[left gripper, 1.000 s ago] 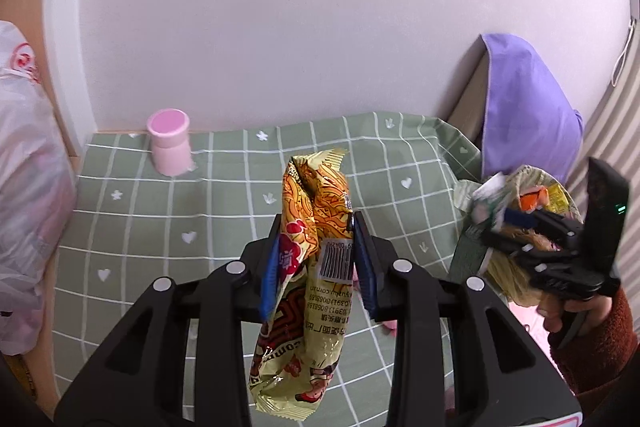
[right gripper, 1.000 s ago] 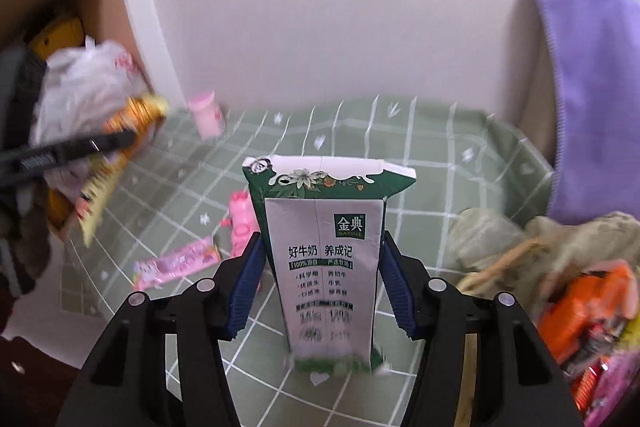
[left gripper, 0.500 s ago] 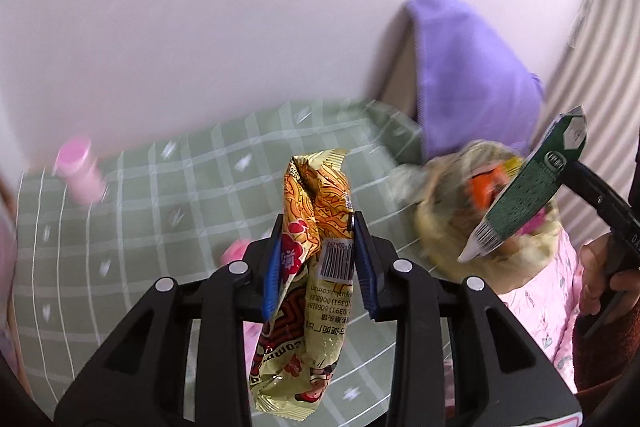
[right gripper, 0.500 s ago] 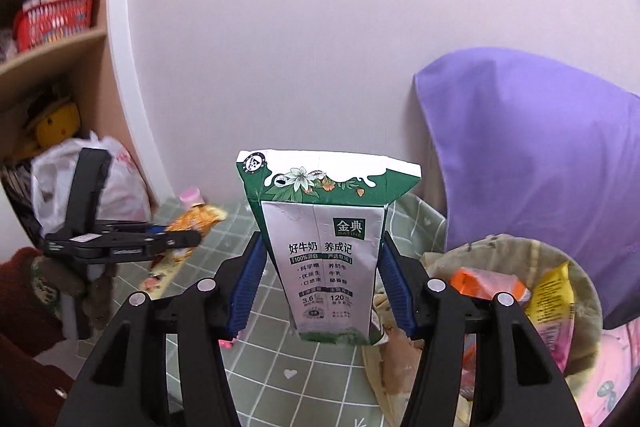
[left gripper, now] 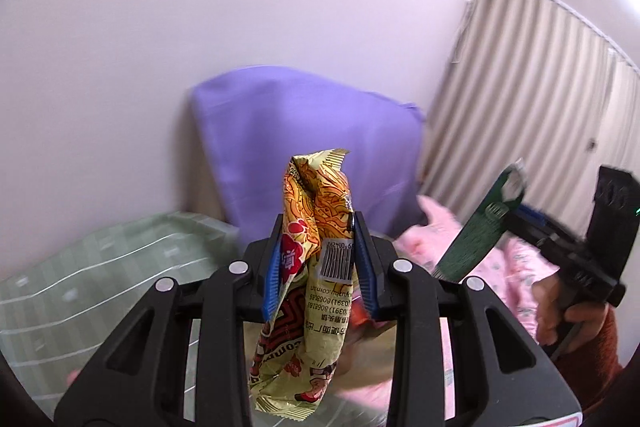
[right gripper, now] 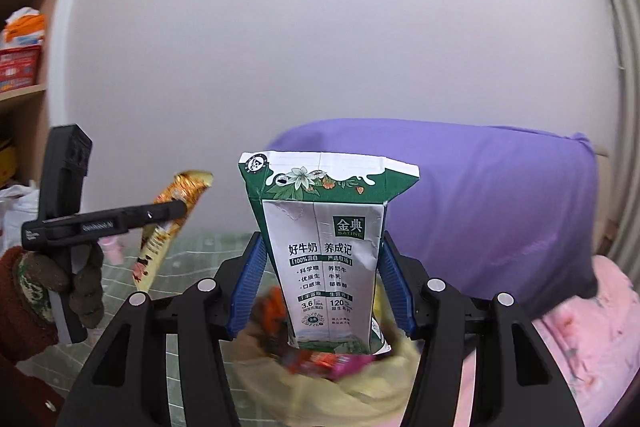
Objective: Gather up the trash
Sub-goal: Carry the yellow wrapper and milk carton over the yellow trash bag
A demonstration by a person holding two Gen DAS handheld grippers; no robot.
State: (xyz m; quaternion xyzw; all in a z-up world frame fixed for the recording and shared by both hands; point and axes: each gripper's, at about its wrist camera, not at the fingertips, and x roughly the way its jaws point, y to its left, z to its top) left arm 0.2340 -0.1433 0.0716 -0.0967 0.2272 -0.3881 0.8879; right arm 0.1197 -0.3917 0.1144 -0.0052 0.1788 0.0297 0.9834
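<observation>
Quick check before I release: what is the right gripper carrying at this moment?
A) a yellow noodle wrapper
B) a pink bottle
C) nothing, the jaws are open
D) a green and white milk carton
D: in the right wrist view the right gripper has its jaws closed on the sides of the green and white milk carton, held upright above the trash bag; the yellow noodle wrapper is in the left gripper.

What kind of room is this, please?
Probably a bedroom or small living room at home: a purple pillow leans against the wall, pink floral bedding lies below it, and wooden shelves hold household packages.
</observation>
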